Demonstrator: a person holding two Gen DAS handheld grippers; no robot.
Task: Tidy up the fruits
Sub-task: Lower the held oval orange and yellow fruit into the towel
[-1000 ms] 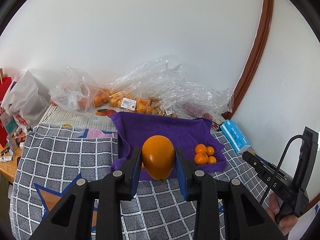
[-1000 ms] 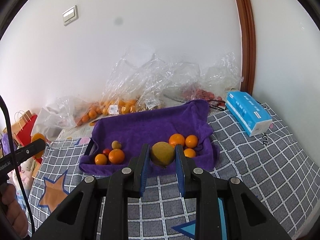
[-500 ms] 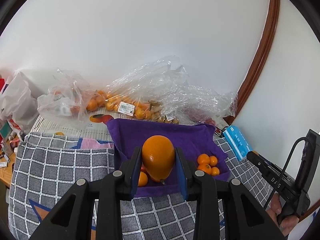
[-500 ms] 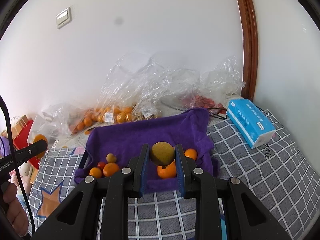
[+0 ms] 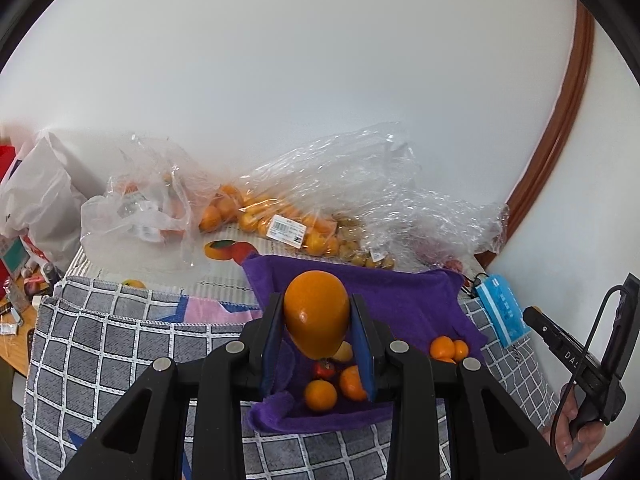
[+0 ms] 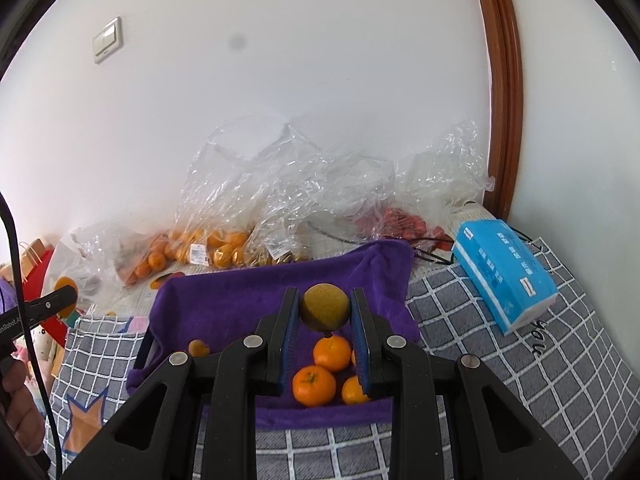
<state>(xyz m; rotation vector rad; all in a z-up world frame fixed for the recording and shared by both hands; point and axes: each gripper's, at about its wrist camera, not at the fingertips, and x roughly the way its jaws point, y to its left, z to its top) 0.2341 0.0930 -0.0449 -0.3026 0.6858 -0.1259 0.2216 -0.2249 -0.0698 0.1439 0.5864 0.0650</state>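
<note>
My left gripper (image 5: 318, 334) is shut on a large orange fruit (image 5: 316, 314) and holds it above the left part of the purple towel-lined tray (image 5: 404, 300). Small oranges (image 5: 320, 395) and a red fruit (image 5: 323, 369) lie below it. My right gripper (image 6: 325, 330) is shut on a round yellow-brown fruit (image 6: 325, 307) above the tray's right part (image 6: 224, 300), over three tangerines (image 6: 314, 385). A small brown fruit (image 6: 198, 347) lies at the tray's left.
Clear plastic bags of oranges (image 5: 280, 216) and small fruits (image 6: 224, 248) lie along the wall behind the tray. A blue tissue pack (image 6: 504, 276) sits on the grey checked cloth (image 6: 560, 360) at the right. White bags (image 5: 36, 196) stand far left.
Both grippers have moved forward and risen over the tray with their fruits still held; the fruits in the tray now show below the fingers.
</note>
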